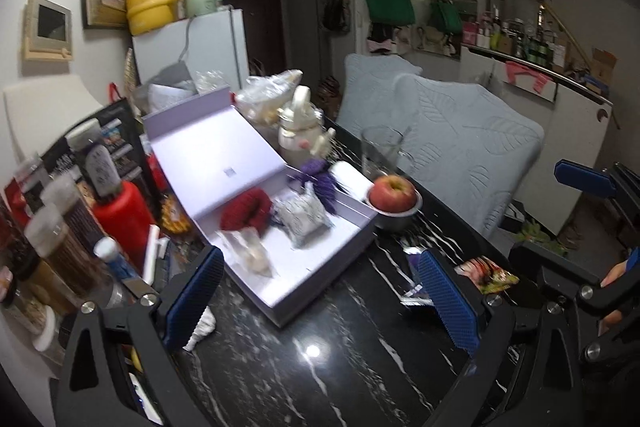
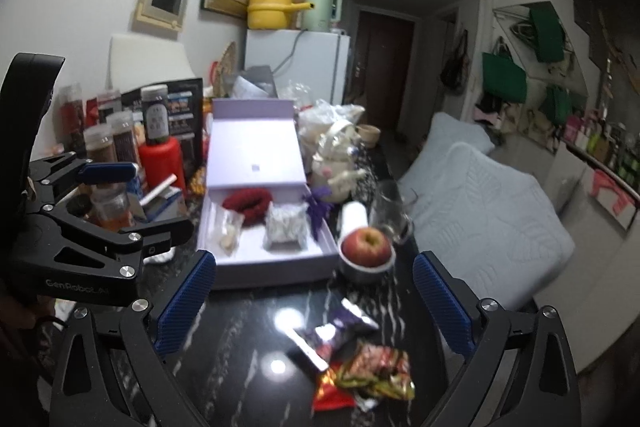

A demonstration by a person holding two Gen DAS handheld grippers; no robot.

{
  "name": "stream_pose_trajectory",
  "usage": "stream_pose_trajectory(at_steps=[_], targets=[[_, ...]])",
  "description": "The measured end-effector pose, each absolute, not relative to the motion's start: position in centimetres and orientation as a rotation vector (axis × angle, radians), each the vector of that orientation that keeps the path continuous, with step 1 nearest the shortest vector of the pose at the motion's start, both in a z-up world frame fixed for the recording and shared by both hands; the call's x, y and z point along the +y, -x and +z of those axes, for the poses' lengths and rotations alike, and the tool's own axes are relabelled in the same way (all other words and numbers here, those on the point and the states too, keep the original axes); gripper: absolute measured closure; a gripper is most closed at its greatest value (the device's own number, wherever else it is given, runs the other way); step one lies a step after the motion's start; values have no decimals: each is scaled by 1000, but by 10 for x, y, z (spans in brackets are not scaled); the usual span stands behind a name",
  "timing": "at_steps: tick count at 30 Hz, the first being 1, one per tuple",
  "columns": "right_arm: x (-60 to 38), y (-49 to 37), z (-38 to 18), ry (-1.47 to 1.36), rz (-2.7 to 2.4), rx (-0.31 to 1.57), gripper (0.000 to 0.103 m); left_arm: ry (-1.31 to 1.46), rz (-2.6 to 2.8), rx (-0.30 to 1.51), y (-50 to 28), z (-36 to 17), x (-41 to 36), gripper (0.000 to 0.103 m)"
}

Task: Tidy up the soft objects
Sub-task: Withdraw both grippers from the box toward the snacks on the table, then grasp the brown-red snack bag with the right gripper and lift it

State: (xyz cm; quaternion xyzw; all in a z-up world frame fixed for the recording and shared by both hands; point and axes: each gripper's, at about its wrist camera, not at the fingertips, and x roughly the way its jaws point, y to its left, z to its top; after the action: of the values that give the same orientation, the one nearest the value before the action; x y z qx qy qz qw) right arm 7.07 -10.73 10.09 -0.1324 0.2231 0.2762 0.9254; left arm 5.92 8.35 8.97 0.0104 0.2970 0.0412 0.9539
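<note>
Jaws wide apart, nothing held: left gripper (image 1: 320,295) and right gripper (image 2: 316,299), both over the black marble table (image 2: 248,347). "GenRoboLAI"-like lettering on the left gripper body, partly legible. Far left, jars with unreadable labels. Centre: open lilac box (image 2: 256,267) holding a red scrunchie (image 2: 249,203), clear pouch (image 2: 230,233), grey-white pouch (image 2: 285,227). Right: apple (image 2: 367,243) in a bowl. Near right: snack packets (image 2: 360,367).

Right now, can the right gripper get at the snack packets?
Probably yes. The right gripper is open and empty, and the snack packets lie loose on the bare table just ahead between its fingers. Nothing sits over them; the apple bowl stands farther back.
</note>
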Motion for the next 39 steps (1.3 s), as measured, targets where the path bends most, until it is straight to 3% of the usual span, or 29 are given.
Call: stream_pose_trajectory(at_steps=[22,39], targets=[[-188,-66,9,149,434,637,1,-57,-146,743,-67,8,8,3],[-198,-125,-50,76,396,814,1,-27,-159,841,-112,-48,4,4]])
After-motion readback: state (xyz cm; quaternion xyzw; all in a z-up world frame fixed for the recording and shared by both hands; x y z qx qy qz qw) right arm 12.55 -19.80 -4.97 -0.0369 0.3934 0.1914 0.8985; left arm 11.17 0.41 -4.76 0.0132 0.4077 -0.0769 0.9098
